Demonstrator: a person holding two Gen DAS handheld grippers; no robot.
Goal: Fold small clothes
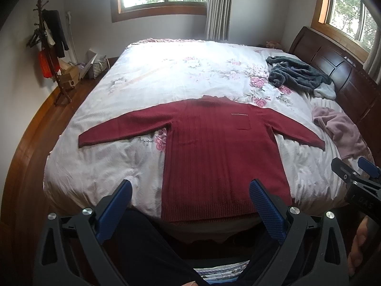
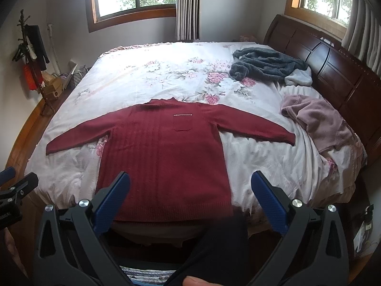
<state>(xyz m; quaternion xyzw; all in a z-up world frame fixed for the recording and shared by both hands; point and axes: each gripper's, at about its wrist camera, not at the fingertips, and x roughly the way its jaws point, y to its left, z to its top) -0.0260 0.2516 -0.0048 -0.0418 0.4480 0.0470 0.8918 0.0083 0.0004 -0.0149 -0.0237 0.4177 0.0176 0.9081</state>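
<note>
A dark red knit sweater (image 1: 214, 147) (image 2: 164, 157) lies flat, front up, on the flowered bedspread (image 1: 166, 76) (image 2: 147, 71), both sleeves spread out sideways and its hem at the near edge of the bed. My left gripper (image 1: 190, 190) is open and held back from the bed, above the hem, with nothing between its blue pads. My right gripper (image 2: 190, 181) is open too, over the hem's right half, holding nothing. In the left wrist view the right gripper's tips (image 1: 352, 169) show at the right edge.
A grey fleece garment (image 1: 297, 74) (image 2: 266, 64) and a pink garment (image 1: 340, 128) (image 2: 319, 121) lie crumpled near the dark wooden headboard (image 1: 345, 71) (image 2: 333, 59) on the right. A coat stand (image 1: 50, 47) and boxes stand by the left wall. The person's dark trouser legs (image 1: 147, 247) are below the grippers.
</note>
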